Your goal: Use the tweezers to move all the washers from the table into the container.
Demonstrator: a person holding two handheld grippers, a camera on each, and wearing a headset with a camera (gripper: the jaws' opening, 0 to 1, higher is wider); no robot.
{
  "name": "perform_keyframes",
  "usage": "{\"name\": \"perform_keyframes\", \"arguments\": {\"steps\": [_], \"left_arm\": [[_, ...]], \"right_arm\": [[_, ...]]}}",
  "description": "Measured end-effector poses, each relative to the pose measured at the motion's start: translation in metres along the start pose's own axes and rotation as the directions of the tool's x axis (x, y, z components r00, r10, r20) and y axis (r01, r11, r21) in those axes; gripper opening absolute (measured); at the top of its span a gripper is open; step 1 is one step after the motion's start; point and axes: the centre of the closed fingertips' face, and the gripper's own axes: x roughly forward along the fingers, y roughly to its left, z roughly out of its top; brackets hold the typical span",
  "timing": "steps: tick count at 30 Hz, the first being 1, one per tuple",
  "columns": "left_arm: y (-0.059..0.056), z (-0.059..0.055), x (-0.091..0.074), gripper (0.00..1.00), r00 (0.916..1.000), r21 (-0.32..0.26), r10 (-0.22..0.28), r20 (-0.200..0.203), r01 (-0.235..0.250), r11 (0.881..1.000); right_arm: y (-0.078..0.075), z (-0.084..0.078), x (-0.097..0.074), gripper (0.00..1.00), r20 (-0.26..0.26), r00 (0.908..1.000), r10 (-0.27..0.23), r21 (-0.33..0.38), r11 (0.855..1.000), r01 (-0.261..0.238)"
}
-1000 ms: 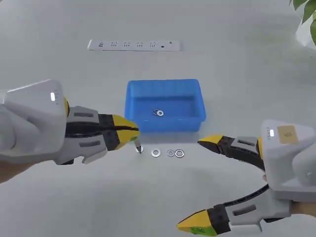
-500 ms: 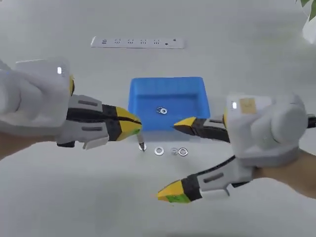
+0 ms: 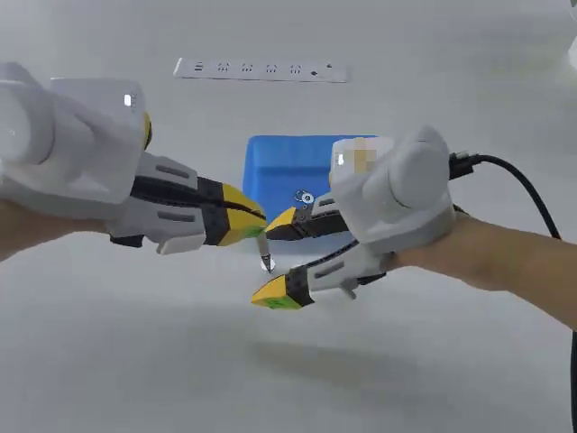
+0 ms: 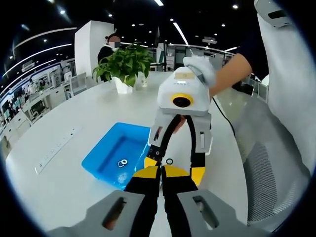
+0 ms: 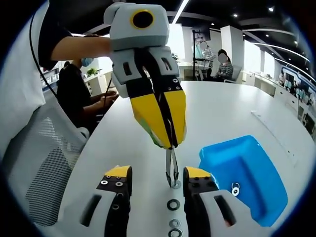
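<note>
At centre of the head view, your left gripper enters from the left. Its yellow jaws are clamped together on the tweezers, which point down at the table. Your right gripper enters from the right with its jaws spread wide, 1 above and 1 below the tweezers' tip. Behind both, at upper centre, sits the blue container, and a power strip lies beyond it near the top edge. At lower centre of the right gripper view, 4 washers lie in a row on the table, framed by your right gripper's parted jaws. The tweezers' tip meets the uppermost washer of that row, but you cannot tell whether it is pinched. At lower right of that view, further washers rest inside the container.
</note>
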Motion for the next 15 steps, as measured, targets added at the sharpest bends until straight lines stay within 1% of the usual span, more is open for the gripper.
{"name": "perform_keyframes", "arguments": {"steps": [5, 7, 11, 15], "left_arm": [[-0.001, -0.001, 0.000, 0.05, 0.9999, 0.000, -0.008, -0.008, 0.008, 1.000], [-0.001, -0.002, 0.000, 0.05, 0.9999, 0.000, -0.010, -0.011, 0.010, 1.000], [-0.003, -0.003, -0.001, 0.05, 0.9997, 0.007, -0.015, -0.018, 0.015, 1.000], [-0.003, -0.004, -0.001, 0.05, 0.9997, 0.010, -0.013, -0.023, 0.013, 1.000]], "right_arm": [[-0.006, 0.000, 0.005, 0.30, -0.009, 0.9999, 0.007, -0.004, 1.000, -0.007], [-0.007, 0.001, 0.005, 0.24, -0.013, 0.9999, 0.005, -0.019, 1.000, -0.005], [-0.010, 0.001, 0.006, 0.18, -0.027, 0.9996, -0.001, -0.024, 1.000, 0.000], [-0.012, -0.001, 0.007, 0.16, -0.037, 0.9993, -0.003, -0.033, 0.999, 0.002]]}}
